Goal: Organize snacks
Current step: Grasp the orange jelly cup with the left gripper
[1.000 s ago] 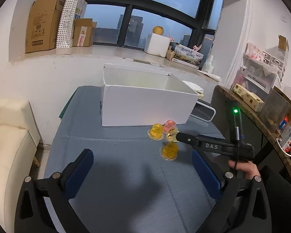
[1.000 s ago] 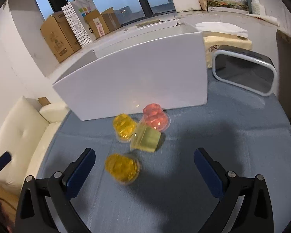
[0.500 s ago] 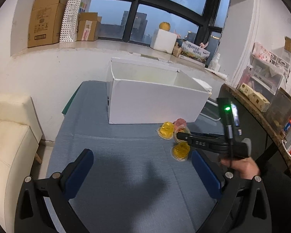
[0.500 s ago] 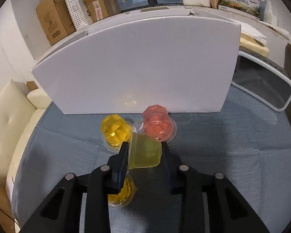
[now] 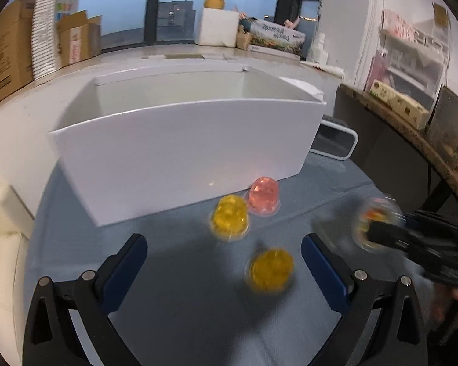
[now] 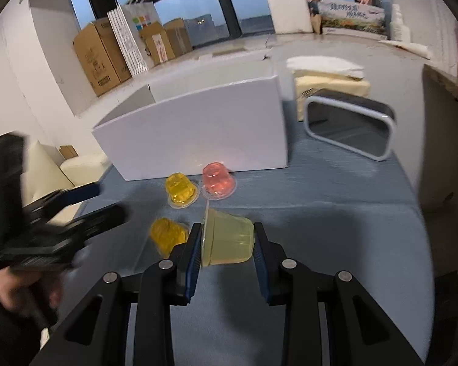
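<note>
Right hand-held gripper [image 6: 227,248] pinching a pale yellow-green jelly cup [image 6: 227,241]; left hand-held gripper [image 5: 224,256] spread wide, holding nothing.

The gripped cup lies on its side between the blue pads [image 6: 193,254], its lid rim against the left pad, lifted clear of the blue-grey worktop [image 6: 336,213]. Just left of it sits an orange jelly cup [image 6: 169,234] on the worktop. Farther out, a yellow jelly cup [image 6: 181,188] and a pink jelly cup [image 6: 217,180] stand side by side, nearly touching, close to the front wall of the open white box [image 6: 198,134]. Right of the box, a grey-rimmed dark container [image 6: 349,125] rests on the worktop. Left-wrist view: the orange cup lies between the spread fingers; the right gripper's cup is motion-blurred at the right.
</note>
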`<state>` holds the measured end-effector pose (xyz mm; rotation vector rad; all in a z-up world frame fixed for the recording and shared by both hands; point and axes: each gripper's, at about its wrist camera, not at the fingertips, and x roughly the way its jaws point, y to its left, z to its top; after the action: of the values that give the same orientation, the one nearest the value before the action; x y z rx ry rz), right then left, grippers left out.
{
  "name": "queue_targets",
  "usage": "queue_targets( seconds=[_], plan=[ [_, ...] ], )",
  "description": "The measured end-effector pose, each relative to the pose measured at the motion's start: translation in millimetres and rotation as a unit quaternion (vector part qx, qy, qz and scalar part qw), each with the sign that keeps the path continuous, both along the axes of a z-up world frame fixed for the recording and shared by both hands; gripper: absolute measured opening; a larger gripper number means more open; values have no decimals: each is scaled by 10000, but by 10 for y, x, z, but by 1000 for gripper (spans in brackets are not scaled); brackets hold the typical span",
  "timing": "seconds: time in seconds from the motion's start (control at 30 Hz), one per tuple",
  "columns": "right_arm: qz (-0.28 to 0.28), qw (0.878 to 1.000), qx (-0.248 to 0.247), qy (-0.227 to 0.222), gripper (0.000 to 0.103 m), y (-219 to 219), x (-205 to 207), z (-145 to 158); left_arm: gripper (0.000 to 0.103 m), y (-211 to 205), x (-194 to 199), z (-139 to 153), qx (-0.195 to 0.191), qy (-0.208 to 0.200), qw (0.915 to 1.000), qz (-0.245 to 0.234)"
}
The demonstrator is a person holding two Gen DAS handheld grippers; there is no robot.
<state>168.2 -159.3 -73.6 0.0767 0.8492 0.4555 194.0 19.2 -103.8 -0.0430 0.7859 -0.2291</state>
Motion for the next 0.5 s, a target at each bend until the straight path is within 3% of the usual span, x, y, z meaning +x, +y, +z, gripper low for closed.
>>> queue_targets(
  seconds=[0.33,0.4,0.47,0.5],
  plan=[
    [-264,9994,205,42,34,-387,-211,52,102,-121,481,-256,58,276,9996,-80],
    [-303,9993,206,60,34,-411,-207,35,90,-134,508,-263,51,239,9996,-128],
    [-305,9993,227,66,34,-429,-211,23,42,-156,573,-317,204,392,9990,-67],
    [-302,9992,264,60,34,-436,-214,23,37,-150,590,-337,133,426,9989,-107]
  ],
)
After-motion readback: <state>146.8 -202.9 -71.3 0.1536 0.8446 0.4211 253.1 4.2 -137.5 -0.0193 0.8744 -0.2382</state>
